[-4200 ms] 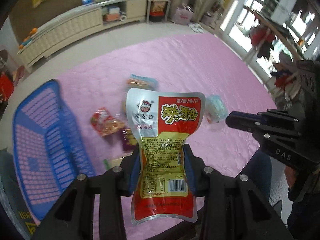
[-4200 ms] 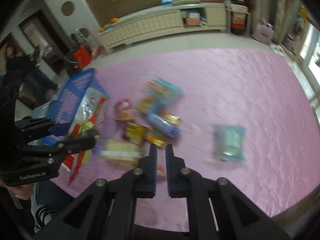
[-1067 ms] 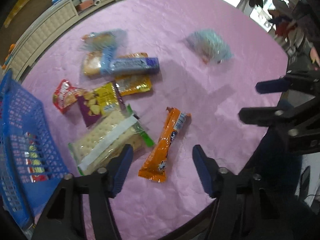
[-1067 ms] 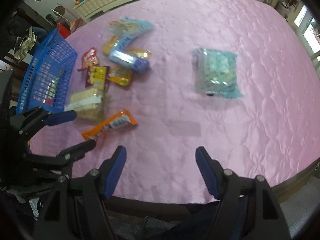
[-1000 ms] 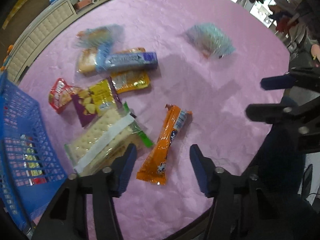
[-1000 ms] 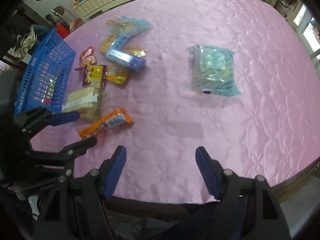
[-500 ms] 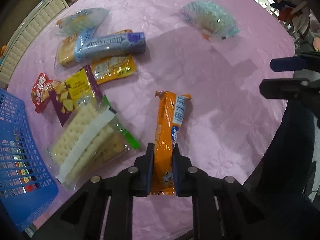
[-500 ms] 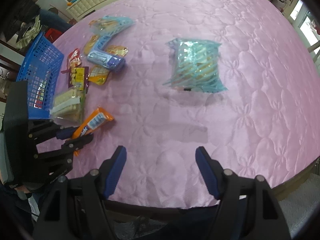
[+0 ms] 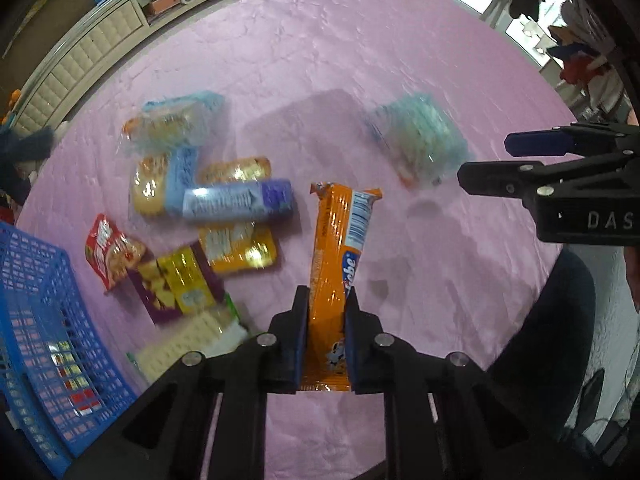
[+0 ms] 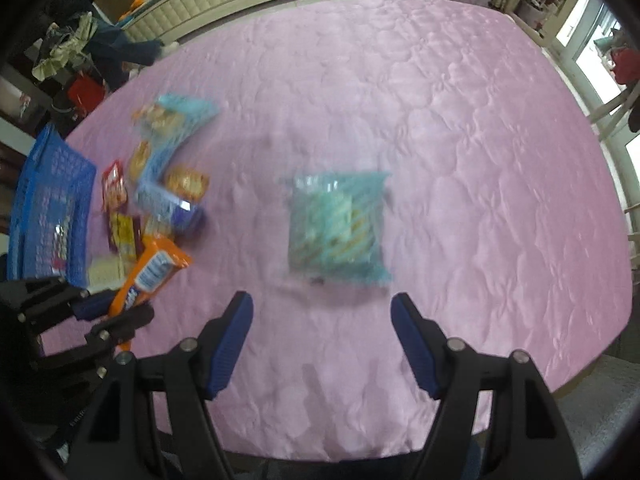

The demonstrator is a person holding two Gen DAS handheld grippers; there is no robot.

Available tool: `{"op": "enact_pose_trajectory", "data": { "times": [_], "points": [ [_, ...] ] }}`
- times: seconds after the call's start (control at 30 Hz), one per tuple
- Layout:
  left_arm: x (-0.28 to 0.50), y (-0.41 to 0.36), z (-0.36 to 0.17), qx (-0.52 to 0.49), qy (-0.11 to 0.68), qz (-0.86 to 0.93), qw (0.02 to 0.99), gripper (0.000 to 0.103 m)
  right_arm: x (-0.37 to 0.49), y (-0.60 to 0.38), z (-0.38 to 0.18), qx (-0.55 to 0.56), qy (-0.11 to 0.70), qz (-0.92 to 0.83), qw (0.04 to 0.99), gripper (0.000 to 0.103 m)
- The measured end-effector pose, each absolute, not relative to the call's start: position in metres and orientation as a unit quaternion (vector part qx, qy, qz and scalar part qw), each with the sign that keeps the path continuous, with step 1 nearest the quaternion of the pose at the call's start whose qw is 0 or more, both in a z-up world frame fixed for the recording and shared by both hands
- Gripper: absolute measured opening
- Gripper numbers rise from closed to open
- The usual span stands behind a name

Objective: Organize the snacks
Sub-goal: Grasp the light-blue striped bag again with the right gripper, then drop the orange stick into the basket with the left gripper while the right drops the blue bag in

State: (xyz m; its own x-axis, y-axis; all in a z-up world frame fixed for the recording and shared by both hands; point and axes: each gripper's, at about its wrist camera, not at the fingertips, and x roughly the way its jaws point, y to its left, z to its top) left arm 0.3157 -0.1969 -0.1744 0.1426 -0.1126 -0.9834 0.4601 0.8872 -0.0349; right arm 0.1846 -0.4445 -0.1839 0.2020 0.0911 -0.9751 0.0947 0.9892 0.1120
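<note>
My left gripper point(image 9: 326, 332) is shut on a long orange snack bar point(image 9: 340, 240), which hangs lifted off the pink tablecloth point(image 9: 320, 60). The same orange bar point(image 10: 150, 272) shows in the right wrist view, held by the left gripper point(image 10: 108, 312) at the left. My right gripper point(image 10: 322, 320) stands open above the cloth, just short of a pale blue snack bag point(image 10: 338, 226), with nothing between its fingers. It appears at the right of the left wrist view as right gripper point(image 9: 516, 164). The blue basket point(image 9: 36, 340) sits at the left with a red packet inside.
Several snacks lie clustered left of centre: a purple-blue pack point(image 9: 240, 200), an orange pouch point(image 9: 238, 248), a yellow-purple packet point(image 9: 176, 280), a red packet point(image 9: 110, 252), crackers point(image 9: 188, 348) and a clear bag point(image 9: 176, 124). The table's edge runs near the bottom right. A cabinet point(image 9: 100, 36) stands beyond.
My left gripper closed on the orange bar and lifted it off the cloth. My right gripper, still open, moved toward the pale blue bag, which now sits nearer its fingers.
</note>
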Motion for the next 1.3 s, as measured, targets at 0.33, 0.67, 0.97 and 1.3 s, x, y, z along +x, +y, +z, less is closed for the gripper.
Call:
{"op": "enact_pose_trajectory", "data": {
  "times": [0.33,0.67,0.97,1.3],
  "points": [
    [0.366,-0.213,-0.182,0.135,0.638,-0.190,0.734,0.014,0.227,-0.450,-0.209,0.096,0.652,0.006,0.752,0.075],
    [0.379,-0.211,-0.208,0.124,0.650,-0.184,0.727,0.014,0.237,-0.446,-0.234,0.050,0.666,-0.009,0.744,0.065],
    [0.340,-0.193,-0.209,0.112,0.655,-0.177,0.726,0.014,0.211,-0.416,-0.229,0.054,0.666,0.034,0.743,0.058],
    [0.294,-0.152,-0.179,0.097,0.642,-0.163,0.743,0.014,0.170,-0.358,-0.197,0.036,0.654,0.062,0.753,0.058]
  ]
}}
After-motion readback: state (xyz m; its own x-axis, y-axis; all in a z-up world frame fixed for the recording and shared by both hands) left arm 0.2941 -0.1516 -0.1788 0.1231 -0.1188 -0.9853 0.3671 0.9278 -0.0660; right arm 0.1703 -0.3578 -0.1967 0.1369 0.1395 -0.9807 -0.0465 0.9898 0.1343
